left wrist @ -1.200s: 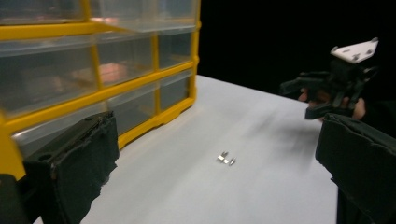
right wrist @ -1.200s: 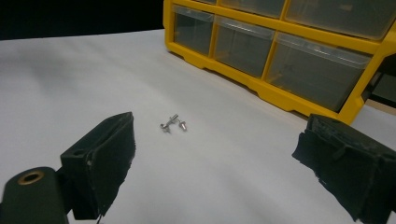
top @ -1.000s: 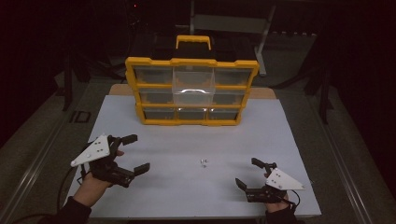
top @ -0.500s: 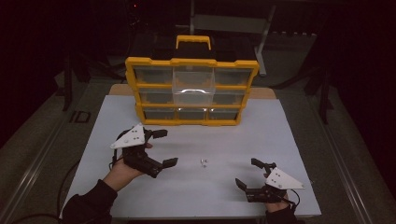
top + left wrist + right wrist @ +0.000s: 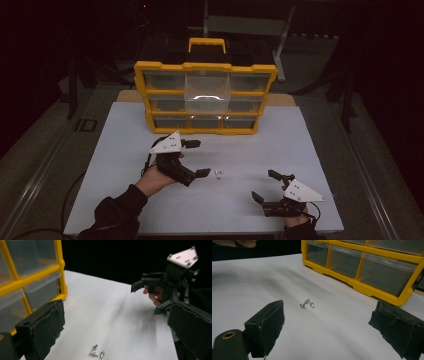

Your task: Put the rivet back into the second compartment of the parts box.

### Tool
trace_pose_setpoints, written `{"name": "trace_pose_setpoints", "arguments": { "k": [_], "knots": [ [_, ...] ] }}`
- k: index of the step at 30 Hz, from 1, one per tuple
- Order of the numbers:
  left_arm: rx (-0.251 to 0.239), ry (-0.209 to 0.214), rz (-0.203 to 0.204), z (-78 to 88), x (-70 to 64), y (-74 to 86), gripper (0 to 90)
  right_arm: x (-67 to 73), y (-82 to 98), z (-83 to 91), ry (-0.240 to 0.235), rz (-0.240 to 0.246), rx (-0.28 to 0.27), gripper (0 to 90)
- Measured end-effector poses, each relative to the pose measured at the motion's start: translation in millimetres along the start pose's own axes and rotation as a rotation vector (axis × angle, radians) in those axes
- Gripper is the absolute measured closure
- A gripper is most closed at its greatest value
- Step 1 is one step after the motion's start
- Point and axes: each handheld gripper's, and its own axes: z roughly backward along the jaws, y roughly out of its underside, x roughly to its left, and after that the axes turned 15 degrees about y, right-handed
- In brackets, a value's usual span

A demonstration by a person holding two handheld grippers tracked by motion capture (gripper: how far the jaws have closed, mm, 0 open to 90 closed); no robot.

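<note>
Screws (image 5: 218,174) lie loose on the white bench (image 5: 125,150), just beside the left tongs (image 5: 196,158), which gape wide. Right tongs (image 5: 265,186) rest wide open, well apart from them.

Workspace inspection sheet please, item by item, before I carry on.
Surface: white sheet over the table, flat and bare apart from the screws.
Job's things: small screws, loose in a cluster mid-sheet; yellow drawer organizer upright at the far edge, clear drawers shut.
Clutter: nothing seen.
Grippers: left gripper open, raised beside the screws; right gripper open, low near the front edge, holding nothing.
Cables: one dark cable trails off the sheet's left side.
Surroundings: dark room, metal frame behind the organizer.
</note>
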Motion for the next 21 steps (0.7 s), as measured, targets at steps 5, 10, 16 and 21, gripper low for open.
{"name": "trace_pose_setpoints", "arguments": {
  "k": [5,10,16,21],
  "knots": [
    [0.021,0.017,0.016,-16.8,7.7,6.0,3.0,-0.2,0.4,-0.4,-0.004,-0.001,0.003,10.0],
    [0.056,0.024,0.041,-31.3,16.5,14.7,8.4,0.2,0.9,-1.2,-0.007,-0.001,0.008,10.0],
    [0.135,0.009,0.096,-45.8,24.6,26.1,16.9,0.2,1.2,-1.6,-0.011,0.001,0.01,10.0],
    [0.192,-0.023,0.14,-55.3,31.7,36.0,28.7,0.6,1.6,-2.3,-0.014,0.003,0.016,10.0]
  ]
}}
